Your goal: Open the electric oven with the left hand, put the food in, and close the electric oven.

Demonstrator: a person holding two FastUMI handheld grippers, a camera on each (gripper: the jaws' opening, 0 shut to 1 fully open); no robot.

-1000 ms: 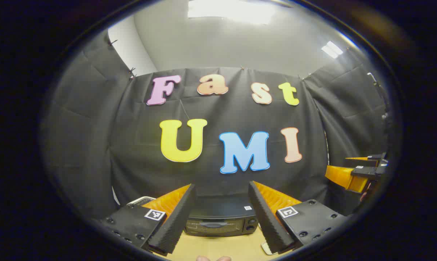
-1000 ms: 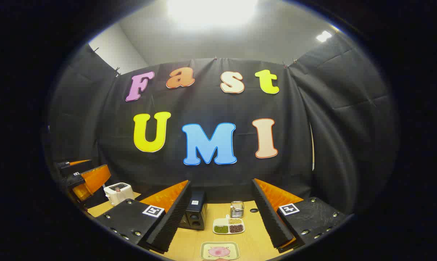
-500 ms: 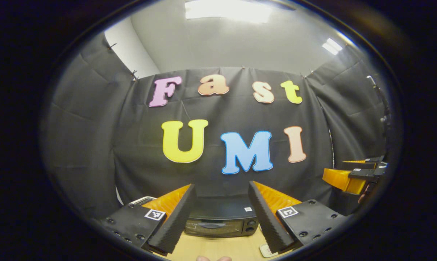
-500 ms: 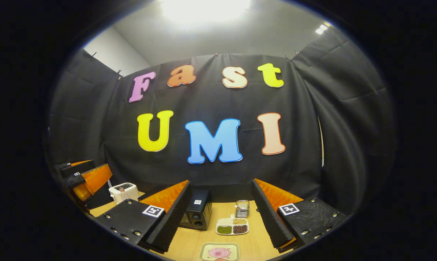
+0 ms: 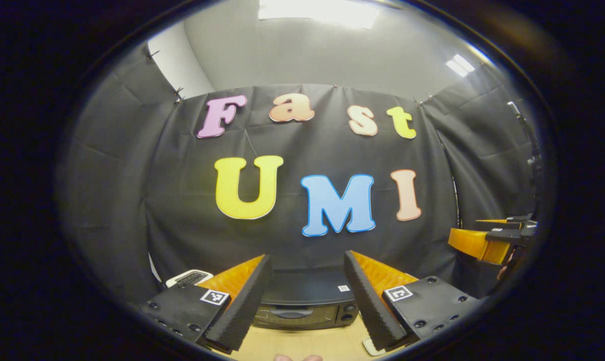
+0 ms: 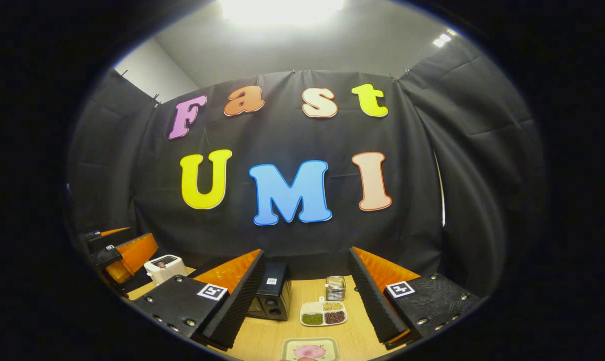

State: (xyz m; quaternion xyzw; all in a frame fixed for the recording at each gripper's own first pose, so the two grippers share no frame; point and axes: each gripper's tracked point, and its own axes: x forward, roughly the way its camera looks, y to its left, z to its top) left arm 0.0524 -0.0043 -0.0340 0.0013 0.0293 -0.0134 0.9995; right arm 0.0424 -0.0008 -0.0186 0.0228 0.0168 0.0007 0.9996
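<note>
Your left gripper (image 5: pixel 305 301) has its fingers spread wide, nothing between them. Electric oven (image 5: pixel 302 306) sits low centre of the left gripper view, framed by the fingers, door closed; its sides are hidden behind the pads. Your right gripper (image 6: pixel 302 301) is also spread and empty. Food (image 6: pixel 310 351) is a pink piece on a tray (image 6: pixel 288 345) at the bottom edge of the right gripper view, cut off by the frame. Divided dish (image 6: pixel 323 313) and small metal rack (image 6: pixel 335 287) sit beyond it. White toaster (image 6: pixel 164 267) is lower left, partly behind your left gripper.
</note>
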